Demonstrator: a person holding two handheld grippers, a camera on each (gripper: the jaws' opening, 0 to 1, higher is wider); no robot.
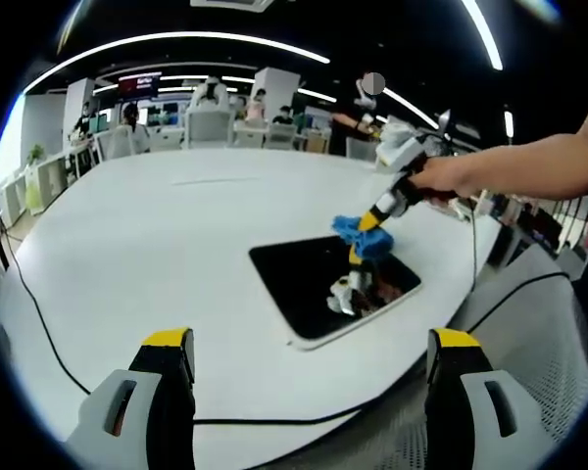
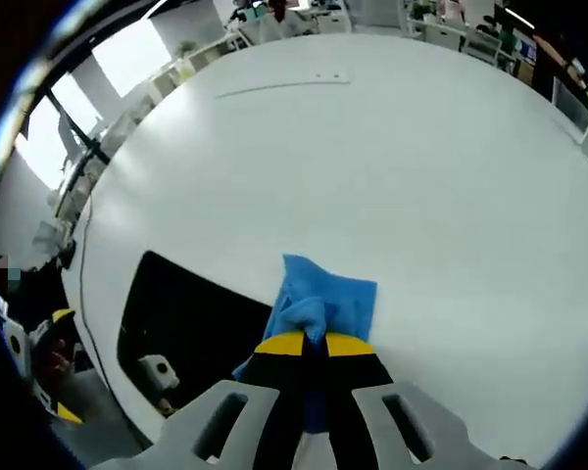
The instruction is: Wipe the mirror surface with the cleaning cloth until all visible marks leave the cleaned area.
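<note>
Two tools over one broad white desk (image 1: 157, 255) in an open office, ceiling light strips overhead and people seated at far workstations. The right tool (image 2: 314, 345) is clamped on the blue cleaning cloth (image 2: 323, 299), pressing it at the mirror's (image 1: 318, 279) far edge. The left tool (image 1: 314, 357) hangs near the desk's edge, jaws wide apart, a black cable (image 1: 39, 323) trailing across the desk.

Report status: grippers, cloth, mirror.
Right gripper shut on blue cloth, cloth at the mirror edge. Left gripper open, holding nothing, back from the mirror. Black cable on white table, off the mirror.
</note>
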